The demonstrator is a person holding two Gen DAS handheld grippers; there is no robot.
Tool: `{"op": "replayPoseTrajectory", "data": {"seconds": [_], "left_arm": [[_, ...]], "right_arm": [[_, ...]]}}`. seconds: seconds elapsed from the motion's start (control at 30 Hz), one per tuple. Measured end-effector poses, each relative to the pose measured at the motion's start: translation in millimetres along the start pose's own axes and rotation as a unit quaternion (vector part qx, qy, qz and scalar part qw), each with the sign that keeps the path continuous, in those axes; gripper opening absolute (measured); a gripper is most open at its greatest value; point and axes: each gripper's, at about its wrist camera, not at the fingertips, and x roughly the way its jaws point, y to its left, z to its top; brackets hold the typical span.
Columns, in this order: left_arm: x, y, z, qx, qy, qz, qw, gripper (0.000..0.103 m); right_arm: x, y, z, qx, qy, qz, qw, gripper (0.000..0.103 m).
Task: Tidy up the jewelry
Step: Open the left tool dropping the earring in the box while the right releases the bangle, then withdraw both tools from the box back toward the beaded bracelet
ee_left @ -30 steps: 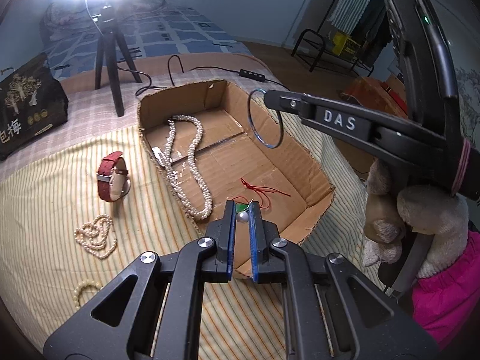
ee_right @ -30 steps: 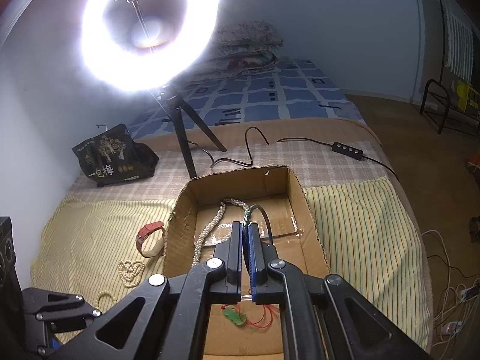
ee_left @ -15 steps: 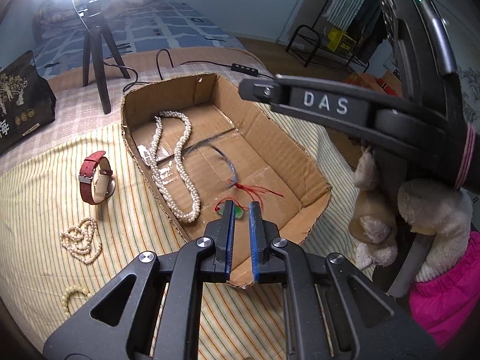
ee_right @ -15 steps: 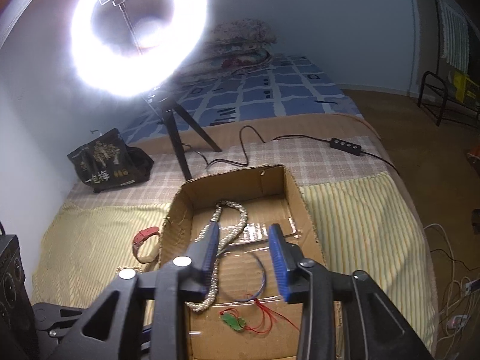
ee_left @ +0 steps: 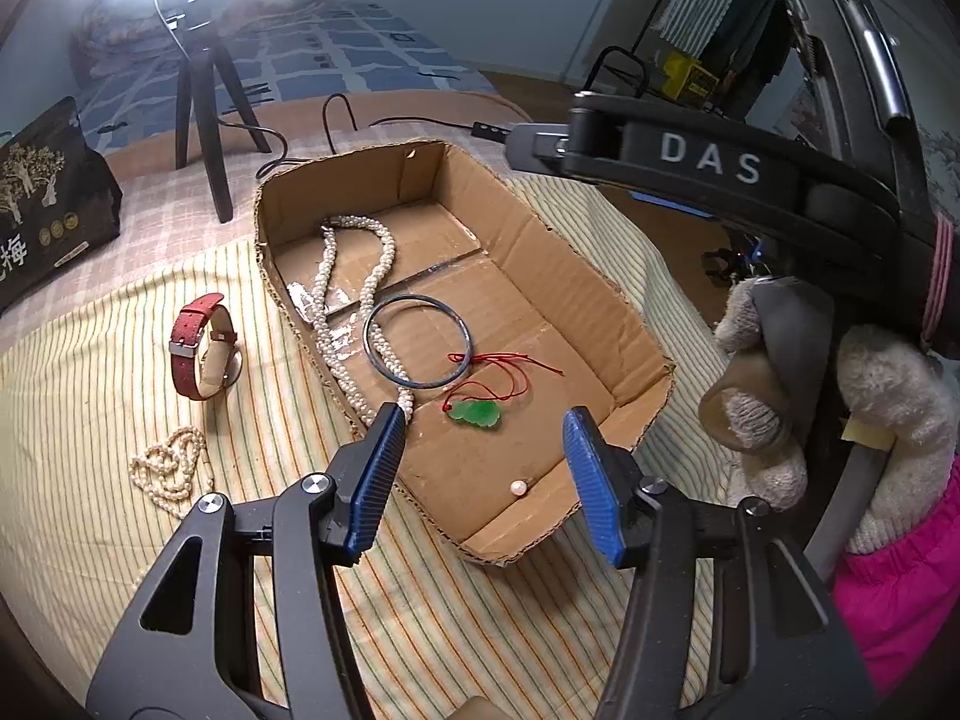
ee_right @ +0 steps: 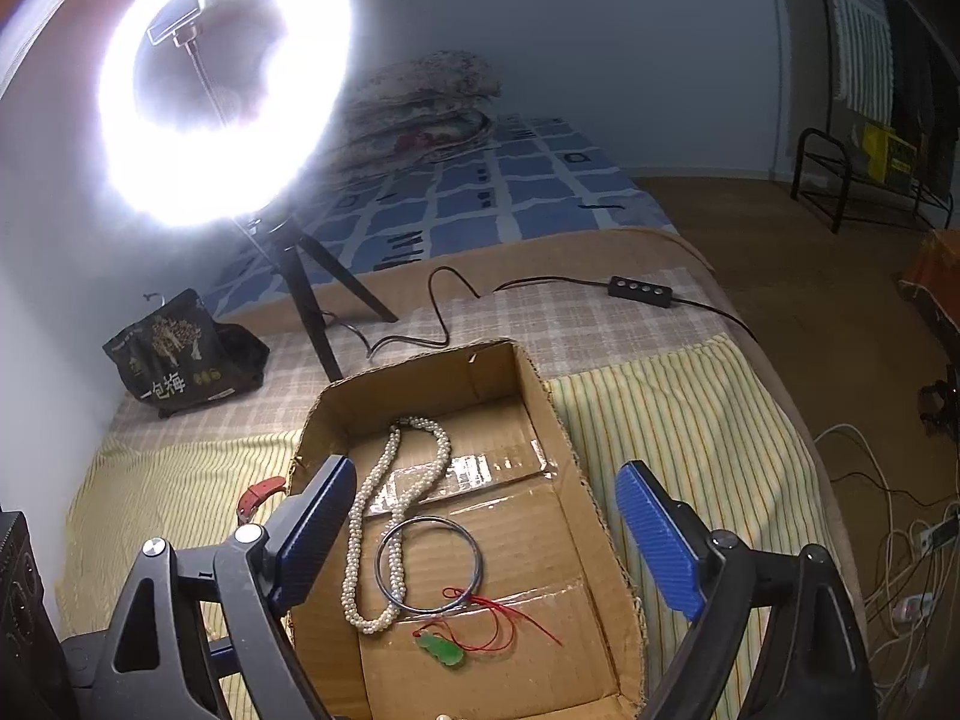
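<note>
On the bed, both grippers, left [ee_left: 483, 468] and right [ee_right: 486, 534], gape empty; lower-left pearl strand [ee_left: 168, 471] looks limp and slippery, so pinch its bunched loops.

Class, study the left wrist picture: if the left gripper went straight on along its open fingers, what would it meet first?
Most likely the floor of the cardboard box, close to the green pendant. The left gripper points down into the box with nothing between its fingers. Exact depth is unclear.
</note>
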Motion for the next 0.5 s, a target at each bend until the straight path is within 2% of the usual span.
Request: {"op": "replayPoseTrajectory", "data": {"seconds": [0.33,0.5], "left_arm": [[-16,8,-6,0.006,-0.007,0.011,0.9999,0.056],[-33,24,-9,-0.003,-0.016,0.021,0.9996,0.056]], "right_arm": [[-18,-2,-3,0.005,-0.014,-0.009,1.000,0.090],[-32,-1,-6,0.009,-0.020,-0.002,1.000,0.090]]}}
